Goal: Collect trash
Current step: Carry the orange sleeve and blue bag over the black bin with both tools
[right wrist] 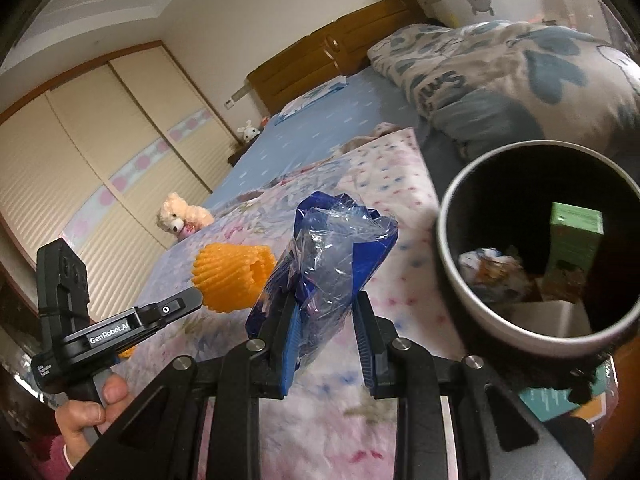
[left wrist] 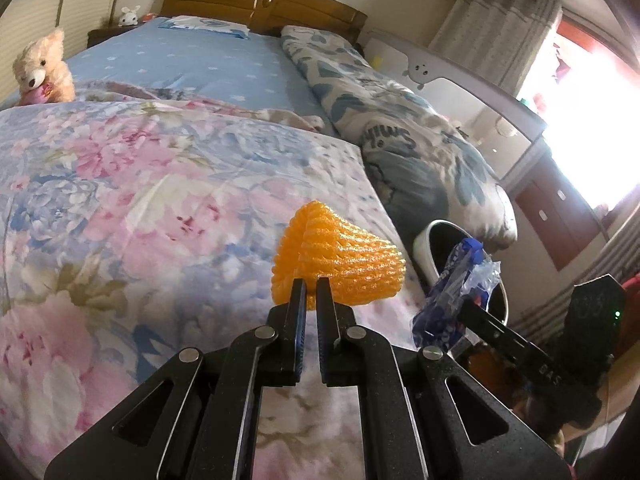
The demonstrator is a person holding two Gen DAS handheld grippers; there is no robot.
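Trash in both grippers: your left gripper [left wrist: 309,286] pinches orange foam netting [left wrist: 340,266], right gripper [right wrist: 326,304] grips blue wrapper [right wrist: 332,256]; bin [right wrist: 472,320] waits at three o'clock, so carry over and release.

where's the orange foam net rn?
The orange foam net is pinched in the left gripper above the floral quilt, left of the blue wrapper held by the right gripper.
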